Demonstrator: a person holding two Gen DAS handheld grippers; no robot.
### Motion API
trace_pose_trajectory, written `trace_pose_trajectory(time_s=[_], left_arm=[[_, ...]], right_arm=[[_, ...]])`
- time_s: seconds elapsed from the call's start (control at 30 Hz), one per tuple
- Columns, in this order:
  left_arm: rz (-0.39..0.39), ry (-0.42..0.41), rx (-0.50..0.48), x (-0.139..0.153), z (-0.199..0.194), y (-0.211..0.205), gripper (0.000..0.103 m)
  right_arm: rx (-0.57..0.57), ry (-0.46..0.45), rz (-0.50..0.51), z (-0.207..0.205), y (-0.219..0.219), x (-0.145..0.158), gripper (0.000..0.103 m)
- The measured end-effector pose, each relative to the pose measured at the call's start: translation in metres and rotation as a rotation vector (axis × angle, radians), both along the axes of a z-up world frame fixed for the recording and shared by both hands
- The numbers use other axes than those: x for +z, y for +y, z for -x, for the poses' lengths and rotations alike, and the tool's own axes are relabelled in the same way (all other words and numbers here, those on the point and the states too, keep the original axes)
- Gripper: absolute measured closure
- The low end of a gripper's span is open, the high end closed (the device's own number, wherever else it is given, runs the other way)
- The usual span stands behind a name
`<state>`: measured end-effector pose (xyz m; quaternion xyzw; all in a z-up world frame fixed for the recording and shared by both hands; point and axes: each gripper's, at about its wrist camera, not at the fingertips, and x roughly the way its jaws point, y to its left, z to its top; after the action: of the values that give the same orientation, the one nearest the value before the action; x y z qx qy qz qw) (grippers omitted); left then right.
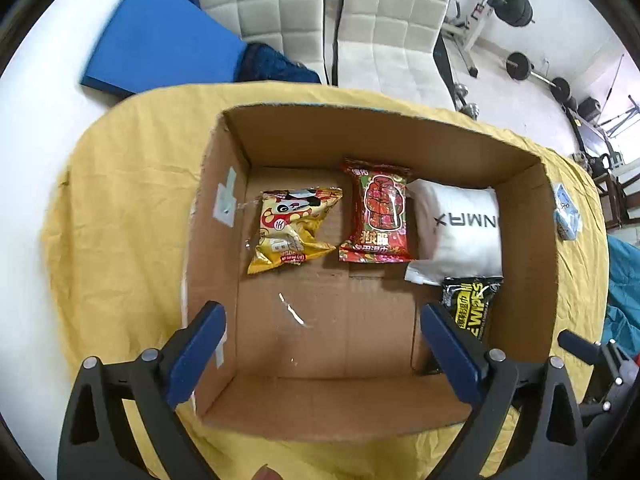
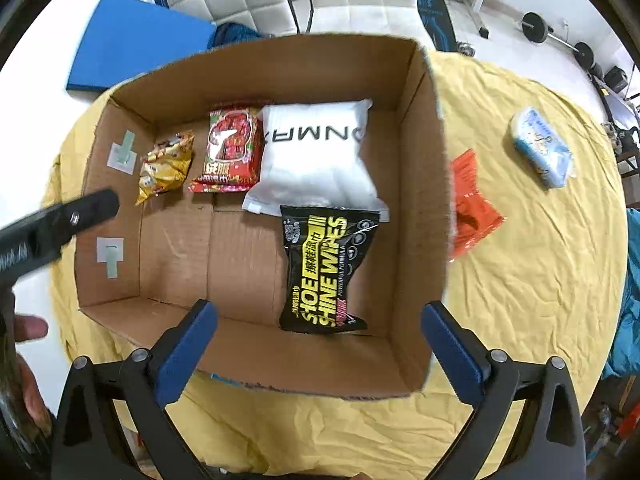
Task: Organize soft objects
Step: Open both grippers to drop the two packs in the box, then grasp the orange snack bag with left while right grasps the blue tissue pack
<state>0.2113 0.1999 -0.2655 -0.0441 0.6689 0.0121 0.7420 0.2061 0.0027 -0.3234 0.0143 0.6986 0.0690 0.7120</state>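
Right wrist view, right gripper (image 2: 320,320) jaws wide, empty, black wipes pack (image 2: 326,268) in cardboard box (image 2: 416,200) right side, orange packet (image 2: 474,208) half hidden behind box wall, left gripper (image 1: 324,320) wide, empty.

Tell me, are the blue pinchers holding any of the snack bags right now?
No. The left gripper and right gripper are both open with nothing between their fingers. The bags lie loose in the cardboard box.
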Motion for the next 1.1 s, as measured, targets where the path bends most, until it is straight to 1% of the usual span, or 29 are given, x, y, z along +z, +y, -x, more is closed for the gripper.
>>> trace_pose_trajectory(time_s=[0.1,0.17,0.2,0.27,0.5,0.6,0.67,0.73,0.8,0.87,0.9,0.93,1.0,1.07,1.1], left_arm=[[-0.025,-0.042,0.009,0.008,0.01,-0.007,0.003],[-0.051,-0.071,0.009,0.019,0.019,-0.014,0.003],[-0.059,-0.08,0.006,0.019,0.015,-0.018,0.003],[-0.074,-0.1,0.009,0.028,0.024,-0.023,0.003],[-0.076,-0.138,0.013,0.057,0.039,-0.044,0.003],[-0.047,-0.149,0.027,0.067,0.042,-0.059,0.003],[-0.033,-0.158,0.024,0.075,0.042,-0.073,0.003],[-0.02,-0.163,-0.006,0.08,0.04,-0.102,0.003],[-0.007,-0.161,-0.023,0.08,0.037,-0.13,0.003],[0.046,-0.13,-0.024,0.074,0.032,-0.158,0.003],[0.09,-0.108,-0.012,0.067,0.028,-0.175,0.003],[0.129,-0.081,0.002,0.059,0.023,-0.192,0.003],[0.181,-0.028,0.022,0.042,0.016,-0.221,0.003],[0.208,0.03,0.03,0.023,0.008,-0.252,0.003],[0.194,0.064,0.025,0.01,0.003,-0.273,0.003]], right_arm=[[-0.006,-0.025,-0.004,0.006,-0.007,0.012,0.0],[-0.003,-0.043,-0.008,0.009,-0.011,0.022,0.0],[0.0,-0.053,-0.007,0.01,-0.013,0.026,0.0],[0.004,-0.072,-0.018,0.014,-0.019,0.037,0.0],[0.006,-0.098,-0.073,0.02,-0.044,0.06,0.0],[-0.016,-0.107,-0.086,0.022,-0.069,0.067,0.0],[-0.047,-0.112,-0.085,0.022,-0.096,0.073,0.0],[-0.09,-0.115,-0.08,0.023,-0.126,0.075,0.0],[-0.139,-0.123,-0.053,0.024,-0.163,0.076,0.0],[-0.198,-0.123,-0.022,0.024,-0.208,0.074,0.0],[-0.218,-0.121,-0.012,0.024,-0.223,0.072,0.0],[-0.253,-0.114,0.002,0.024,-0.248,0.069,0.0],[-0.291,-0.11,0.018,0.023,-0.281,0.063,0.0],[-0.325,-0.105,0.048,0.023,-0.319,0.056,0.0],[-0.334,-0.102,0.054,0.023,-0.33,0.054,0.0]])
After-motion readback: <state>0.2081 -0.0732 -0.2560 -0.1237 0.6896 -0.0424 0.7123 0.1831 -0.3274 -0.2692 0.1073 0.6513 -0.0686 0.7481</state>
